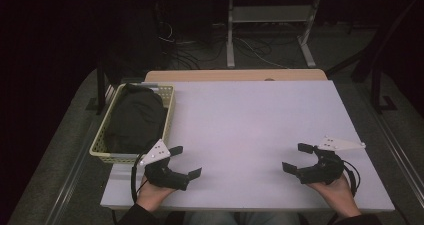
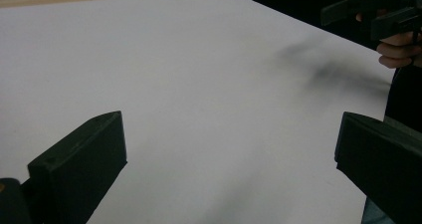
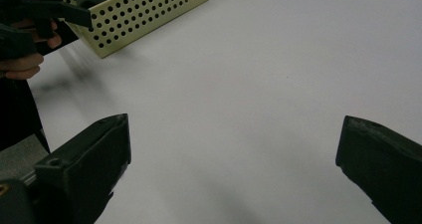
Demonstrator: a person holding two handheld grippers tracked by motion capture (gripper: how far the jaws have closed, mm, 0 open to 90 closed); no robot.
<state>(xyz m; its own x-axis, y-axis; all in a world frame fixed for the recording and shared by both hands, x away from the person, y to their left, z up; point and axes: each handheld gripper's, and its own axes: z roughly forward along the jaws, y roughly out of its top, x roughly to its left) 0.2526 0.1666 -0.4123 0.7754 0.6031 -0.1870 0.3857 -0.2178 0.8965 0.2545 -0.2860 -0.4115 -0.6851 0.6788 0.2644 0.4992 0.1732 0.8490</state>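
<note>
Both hands wait at the near edge of the table (image 1: 260, 120), nothing started. The left gripper (image 1: 186, 161) sits by the near left corner, jaws spread wide and empty; the right gripper (image 1: 296, 157) near the right corner is just as released. The thing to fetch looks like the black bundle (image 1: 136, 119), soft and crumpled, cloth I'd guess, filling the basket (image 1: 169, 114) at the left edge, a pale yellow perforated plastic one. Next the left gripper likely swings over its rim and pinches a fold.
</note>
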